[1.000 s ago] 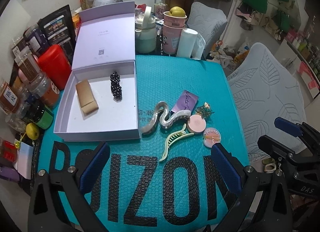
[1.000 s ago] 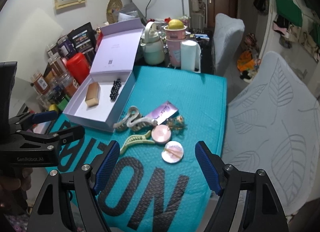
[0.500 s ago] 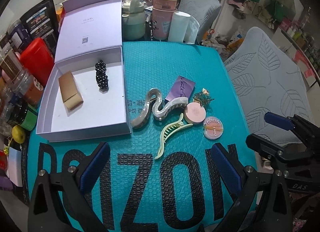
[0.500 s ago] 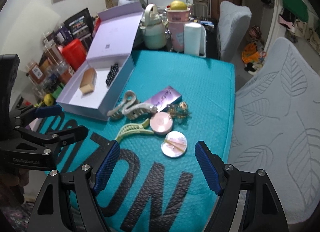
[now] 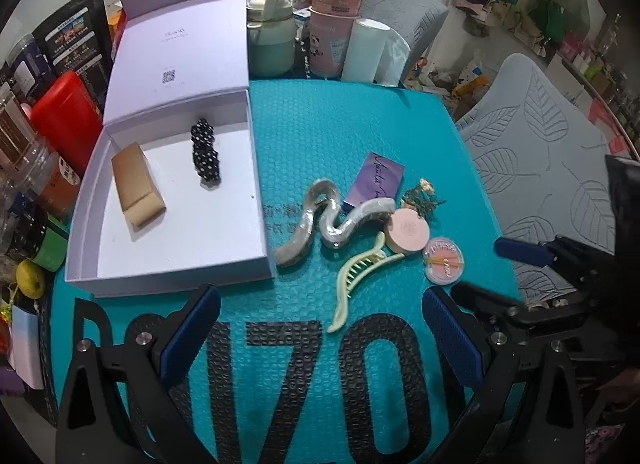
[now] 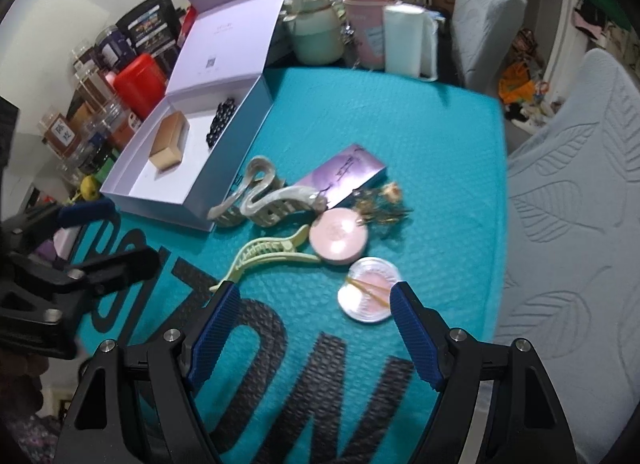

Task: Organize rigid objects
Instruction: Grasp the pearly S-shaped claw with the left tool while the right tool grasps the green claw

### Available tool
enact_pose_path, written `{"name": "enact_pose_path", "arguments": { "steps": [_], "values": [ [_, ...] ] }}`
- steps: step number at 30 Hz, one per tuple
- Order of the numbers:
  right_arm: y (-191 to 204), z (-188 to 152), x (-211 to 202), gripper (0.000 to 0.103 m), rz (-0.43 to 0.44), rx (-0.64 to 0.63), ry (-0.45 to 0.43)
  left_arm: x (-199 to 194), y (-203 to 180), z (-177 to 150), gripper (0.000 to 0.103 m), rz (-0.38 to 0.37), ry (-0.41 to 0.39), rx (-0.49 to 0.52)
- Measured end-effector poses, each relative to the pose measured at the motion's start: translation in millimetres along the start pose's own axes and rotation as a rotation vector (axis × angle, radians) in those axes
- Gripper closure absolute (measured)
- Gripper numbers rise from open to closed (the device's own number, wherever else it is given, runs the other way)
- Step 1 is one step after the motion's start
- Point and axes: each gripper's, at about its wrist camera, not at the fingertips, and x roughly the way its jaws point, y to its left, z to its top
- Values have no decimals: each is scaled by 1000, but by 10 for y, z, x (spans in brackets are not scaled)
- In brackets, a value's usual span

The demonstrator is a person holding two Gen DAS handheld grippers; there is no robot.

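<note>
The counter (image 5: 352,120) was covered with a teal bubble-textured mat printed with big black letters, and it sat in a crowded room. Along the left edge stood jars and a red canister (image 5: 66,116); at the back were a pale green kettle (image 5: 270,40), a pink tub (image 5: 334,38) with a yellow-green fruit on top, and a white roll (image 5: 366,50). Grey leaf-patterned cushions (image 5: 532,144) lay off to the right. An open lilac box (image 5: 176,268) rested on the mat's left side, lid tipped back, holding a tan packet (image 5: 136,190) and a black beaded clip (image 5: 206,158). Just beside the box lay the loose pieces in a cluster: a wavy pearl-grey hair claw (image 5: 328,220), a pale green claw clip (image 5: 356,276), a purple card (image 5: 374,182), a pink round compact (image 5: 406,232), a small clear-lidded pot (image 5: 444,262) and a dried-flower ornament (image 5: 422,194). The left tool (image 5: 320,340) hung over the lettering, jaws wide apart with nothing between them. The right tool (image 6: 314,328) was likewise spread wide and empty, one blue finger just beside the clear-lidded pot.
</note>
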Motion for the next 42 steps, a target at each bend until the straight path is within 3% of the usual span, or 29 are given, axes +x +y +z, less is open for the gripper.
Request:
{"name": "enact_pose_path", "arguments": {
  "steps": [7,12,15,21,24,26,29,31,34,42],
  "values": [
    [178,83,374,25,65,7,66,111,274,68,0,41,27,-5],
    [204,173,648,25,85,82,122,147,494,153,0,34,25,-56],
    [191,222,782,34,90,132,145,157,583,202,0,24,19,-88],
    [169,248,983,41,21,271,196,208,688,240,0,47,21,-80],
    [266,257,1007,42,-30,242,202,212,720,260,0,52,18,-85],
    [271,264,1007,42,-9,257,205,205,724,270,0,52,13,-87],
    [262,256,998,51,-14,258,192,180,692,280,0,56,3,-82],
    [231,251,992,71,17,264,185,167,645,283,0,63,-1,-69],
    [196,251,977,82,32,268,199,155,589,278,0,55,-1,-63],
    [-27,63,751,85,45,290,195,184,333,298,0,1,5,-6]
  ]
}}
